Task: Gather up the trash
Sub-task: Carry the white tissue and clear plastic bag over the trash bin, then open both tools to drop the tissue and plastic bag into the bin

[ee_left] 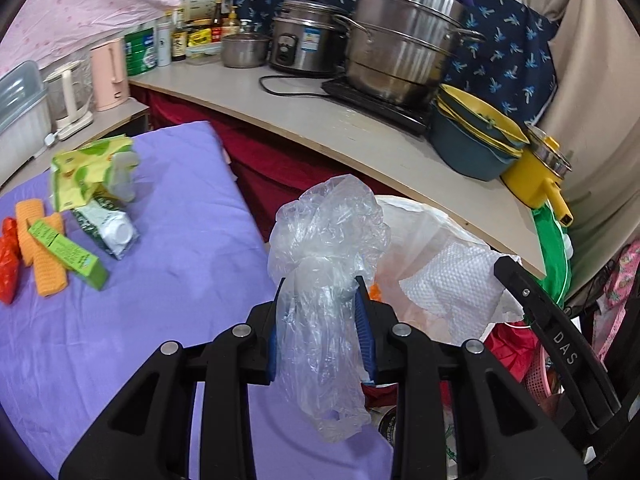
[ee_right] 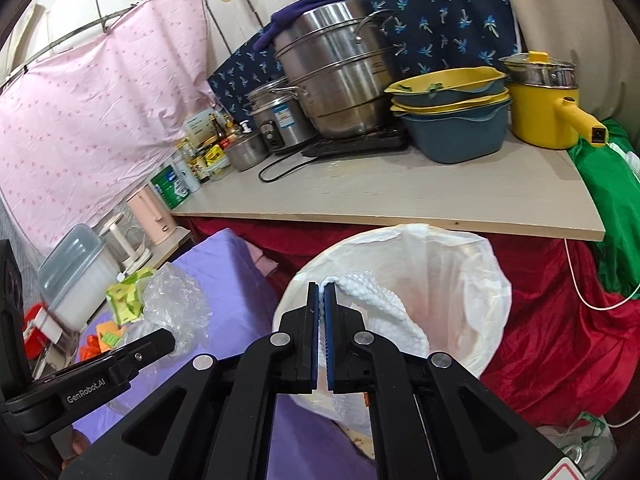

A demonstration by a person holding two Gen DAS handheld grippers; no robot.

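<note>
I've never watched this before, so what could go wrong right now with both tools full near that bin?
The clear plastic bag in the left tool is light and might drift past the white-lined bin onto the purple cloth. The paper towel pinched by the right tool may snag the liner.

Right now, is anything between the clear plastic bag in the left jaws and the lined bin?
Nothing solid: only the paper towel held by the right gripper hangs over the bin mouth beside the plastic bag.
</note>
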